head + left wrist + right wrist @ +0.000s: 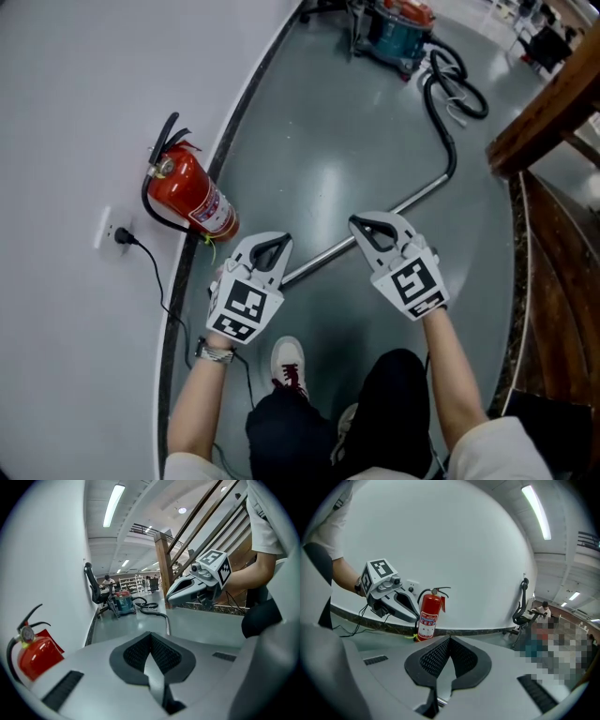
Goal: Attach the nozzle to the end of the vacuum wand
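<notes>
On the grey floor (328, 159) I see the vacuum wand (375, 220) lying aslant, running from the black hose (453, 150) of the teal vacuum (398, 33) to between my grippers. A red extinguisher (187, 192) stands by the wall, its label too small to read. Left gripper (279, 242) and right gripper (360, 225): jaws closed on nothing, over the wand.

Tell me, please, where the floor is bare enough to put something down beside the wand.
Bare floor lies between the fire extinguisher and the wand, and between the wand and the wooden railing. It is crowded near the vacuum cleaner, where the hose loops, and along the wall with its cable.
</notes>
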Action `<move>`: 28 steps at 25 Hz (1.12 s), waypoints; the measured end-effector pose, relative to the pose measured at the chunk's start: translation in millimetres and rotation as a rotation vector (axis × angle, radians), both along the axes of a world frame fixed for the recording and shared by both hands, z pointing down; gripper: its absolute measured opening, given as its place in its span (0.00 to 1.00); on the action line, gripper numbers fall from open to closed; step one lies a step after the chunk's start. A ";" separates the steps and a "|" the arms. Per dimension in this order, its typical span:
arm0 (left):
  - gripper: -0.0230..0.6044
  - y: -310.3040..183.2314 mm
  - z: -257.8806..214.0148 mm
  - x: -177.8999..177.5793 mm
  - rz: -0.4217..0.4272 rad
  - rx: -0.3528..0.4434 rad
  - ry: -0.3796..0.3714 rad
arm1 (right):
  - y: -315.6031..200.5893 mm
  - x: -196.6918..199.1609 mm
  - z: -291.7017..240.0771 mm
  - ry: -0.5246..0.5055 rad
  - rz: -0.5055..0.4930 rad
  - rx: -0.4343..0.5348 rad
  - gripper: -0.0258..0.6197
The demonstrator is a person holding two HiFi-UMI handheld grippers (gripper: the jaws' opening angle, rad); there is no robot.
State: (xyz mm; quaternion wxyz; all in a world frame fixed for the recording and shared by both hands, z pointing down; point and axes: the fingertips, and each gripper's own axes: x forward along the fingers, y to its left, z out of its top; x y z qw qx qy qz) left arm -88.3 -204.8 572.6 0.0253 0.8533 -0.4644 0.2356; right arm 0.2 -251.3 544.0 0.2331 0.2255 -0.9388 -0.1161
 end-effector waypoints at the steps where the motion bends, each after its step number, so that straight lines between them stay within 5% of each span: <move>1: 0.04 -1.6 -12.1 1.1 0.004 0.002 0.004 | -0.6 1.6 -14.0 -0.007 0.010 0.005 0.08; 28: 0.04 13.3 -391.8 19.2 -0.013 -0.012 0.072 | 25.6 41.0 -410.9 -0.122 0.130 -0.013 0.08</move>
